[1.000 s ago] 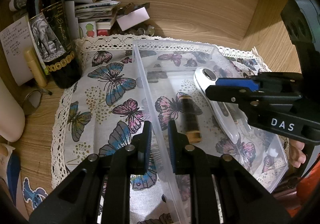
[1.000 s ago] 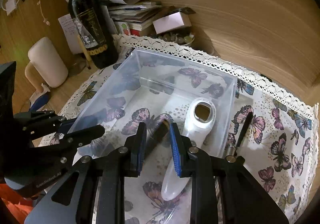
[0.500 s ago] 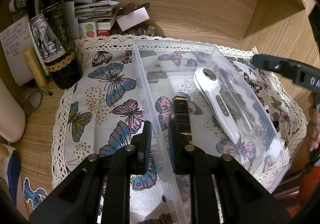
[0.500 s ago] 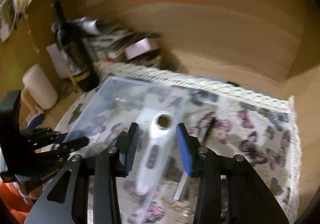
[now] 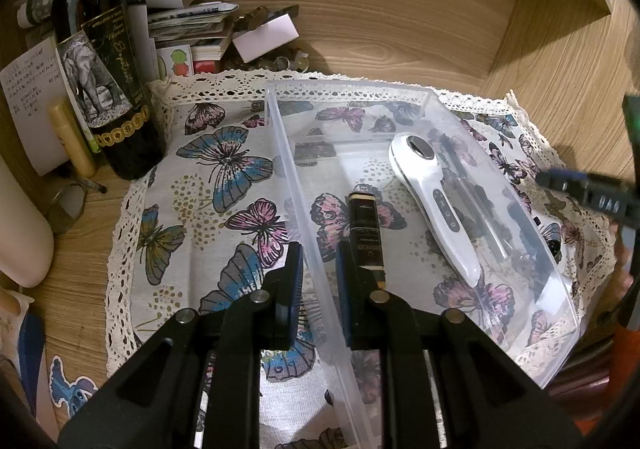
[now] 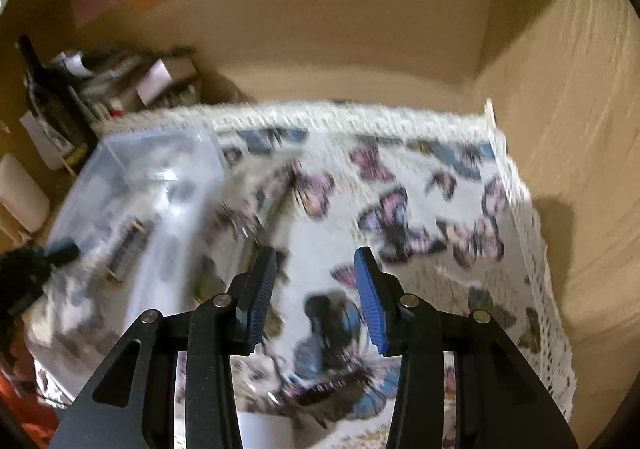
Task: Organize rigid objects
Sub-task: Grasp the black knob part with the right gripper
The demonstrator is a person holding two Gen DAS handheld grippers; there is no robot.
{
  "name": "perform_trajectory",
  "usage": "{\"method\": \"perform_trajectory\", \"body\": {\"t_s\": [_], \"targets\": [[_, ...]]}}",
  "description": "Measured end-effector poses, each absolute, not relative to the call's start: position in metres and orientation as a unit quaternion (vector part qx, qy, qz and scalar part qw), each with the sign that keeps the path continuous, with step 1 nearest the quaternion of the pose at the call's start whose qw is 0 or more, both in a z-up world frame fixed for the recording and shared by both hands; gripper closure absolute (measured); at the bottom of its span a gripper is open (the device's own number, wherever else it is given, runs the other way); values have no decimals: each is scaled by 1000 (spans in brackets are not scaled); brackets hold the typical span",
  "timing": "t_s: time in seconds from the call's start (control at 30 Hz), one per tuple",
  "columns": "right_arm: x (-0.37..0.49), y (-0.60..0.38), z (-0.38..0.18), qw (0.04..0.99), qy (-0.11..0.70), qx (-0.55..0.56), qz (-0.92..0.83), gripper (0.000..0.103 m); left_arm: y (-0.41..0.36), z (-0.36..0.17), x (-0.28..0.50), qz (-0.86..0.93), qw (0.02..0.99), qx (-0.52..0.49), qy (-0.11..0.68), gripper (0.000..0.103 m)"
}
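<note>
My left gripper is shut on the left wall of the clear plastic box, which stands on a butterfly cloth. Inside the box lie a white handheld device and a black tube with gold ends. A black pen shows through the box's right wall. My right gripper is open and empty, hovering over the cloth to the right of the box. The right wrist view is motion-blurred. In the left wrist view the right gripper shows only at the right edge.
A dark wine bottle stands at the back left, with a pile of papers and boxes behind it. A cream cylinder is at the far left. Wooden walls close in the back and right.
My right gripper has swung from over the white device in the box to the right, over the cloth, and its jaws have spread. The black tube has rolled a little. My left gripper has stayed put.
</note>
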State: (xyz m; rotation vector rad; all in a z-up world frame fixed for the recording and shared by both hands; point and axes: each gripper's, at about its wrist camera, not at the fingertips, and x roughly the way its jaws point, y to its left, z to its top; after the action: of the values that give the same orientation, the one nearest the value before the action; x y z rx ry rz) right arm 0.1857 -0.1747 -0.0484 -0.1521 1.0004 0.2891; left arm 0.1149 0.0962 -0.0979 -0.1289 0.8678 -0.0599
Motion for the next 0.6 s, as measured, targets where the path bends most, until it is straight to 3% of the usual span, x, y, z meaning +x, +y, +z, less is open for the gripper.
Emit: {"method": "perform_trajectory", "body": {"t_s": [0.37, 0.47, 0.6], "targets": [[170, -185, -100, 826, 540, -82, 141, 66, 97, -98, 114, -29, 905, -61, 420, 87], [169, -185, -98, 827, 537, -85, 141, 80, 97, -98, 114, -29, 905, -61, 420, 87], [167, -186, -92, 833, 527, -84, 145, 80, 97, -98, 114, -29, 905, -61, 420, 87]]}}
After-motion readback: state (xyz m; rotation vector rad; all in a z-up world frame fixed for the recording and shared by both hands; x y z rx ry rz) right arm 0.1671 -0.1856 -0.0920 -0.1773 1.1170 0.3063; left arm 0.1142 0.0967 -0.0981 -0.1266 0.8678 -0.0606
